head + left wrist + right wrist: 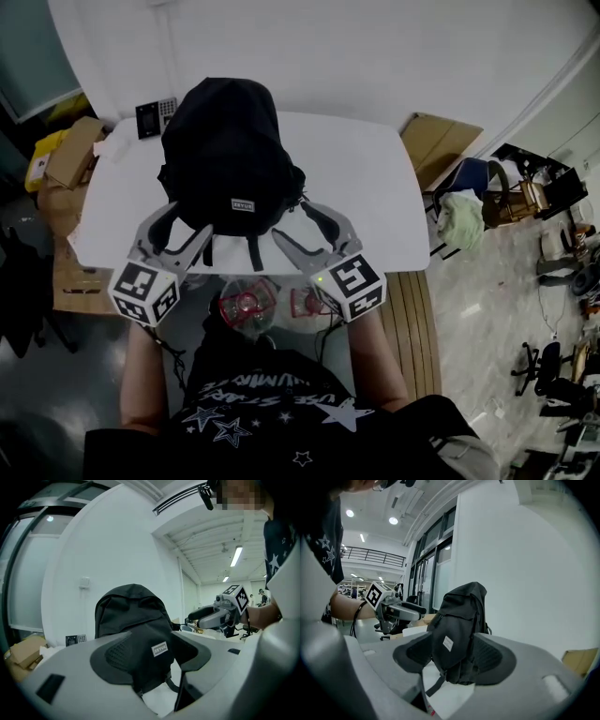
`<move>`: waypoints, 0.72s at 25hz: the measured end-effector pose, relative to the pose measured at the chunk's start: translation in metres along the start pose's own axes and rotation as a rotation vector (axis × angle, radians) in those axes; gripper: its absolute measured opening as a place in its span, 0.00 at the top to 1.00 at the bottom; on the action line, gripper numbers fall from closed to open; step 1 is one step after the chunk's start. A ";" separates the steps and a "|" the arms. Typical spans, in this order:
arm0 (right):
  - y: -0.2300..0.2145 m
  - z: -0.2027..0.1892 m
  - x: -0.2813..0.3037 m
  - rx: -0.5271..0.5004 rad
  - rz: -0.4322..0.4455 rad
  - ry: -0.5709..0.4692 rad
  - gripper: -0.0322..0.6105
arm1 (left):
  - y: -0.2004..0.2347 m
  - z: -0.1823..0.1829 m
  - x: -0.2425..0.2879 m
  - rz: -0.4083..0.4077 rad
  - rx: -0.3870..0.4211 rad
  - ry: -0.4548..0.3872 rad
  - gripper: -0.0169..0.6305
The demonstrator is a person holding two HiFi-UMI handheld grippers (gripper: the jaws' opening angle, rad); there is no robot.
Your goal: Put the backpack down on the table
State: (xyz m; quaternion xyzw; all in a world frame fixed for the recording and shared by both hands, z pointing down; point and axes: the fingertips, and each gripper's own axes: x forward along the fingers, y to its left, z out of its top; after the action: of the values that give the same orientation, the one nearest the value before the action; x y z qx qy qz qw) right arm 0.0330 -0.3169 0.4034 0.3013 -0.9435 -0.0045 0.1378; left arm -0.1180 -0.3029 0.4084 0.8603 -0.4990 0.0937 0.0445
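Observation:
A black backpack stands upright on the white table, its small label facing me and its straps hanging toward the near edge. My left gripper sits at the pack's lower left corner and my right gripper at its lower right. Both are open, with pads clear of the fabric. In the left gripper view the backpack rises just beyond the left gripper's spread jaws, and the right gripper shows at the right. The right gripper view shows the backpack past the right gripper's jaws, and the left gripper.
A calculator lies at the table's far left corner beside white paper. Cardboard boxes stack on the floor at the left and a flat one leans at the right. A chair with a pale cloth stands right of the table.

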 end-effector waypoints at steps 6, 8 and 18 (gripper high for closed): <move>0.004 -0.013 -0.018 0.035 0.028 0.001 0.83 | -0.030 -0.007 -0.014 0.042 -0.045 0.007 0.88; 0.005 -0.017 -0.022 0.050 0.034 0.000 0.93 | -0.039 -0.012 -0.018 0.041 -0.058 0.022 0.91; 0.006 -0.041 -0.031 0.104 0.059 0.015 0.95 | -0.061 -0.036 -0.002 0.018 -0.075 0.094 0.96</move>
State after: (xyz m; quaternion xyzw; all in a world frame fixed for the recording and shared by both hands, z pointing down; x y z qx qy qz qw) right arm 0.0645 -0.2915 0.4357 0.2801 -0.9499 0.0511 0.1289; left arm -0.0700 -0.2643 0.4440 0.8483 -0.5072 0.1156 0.0992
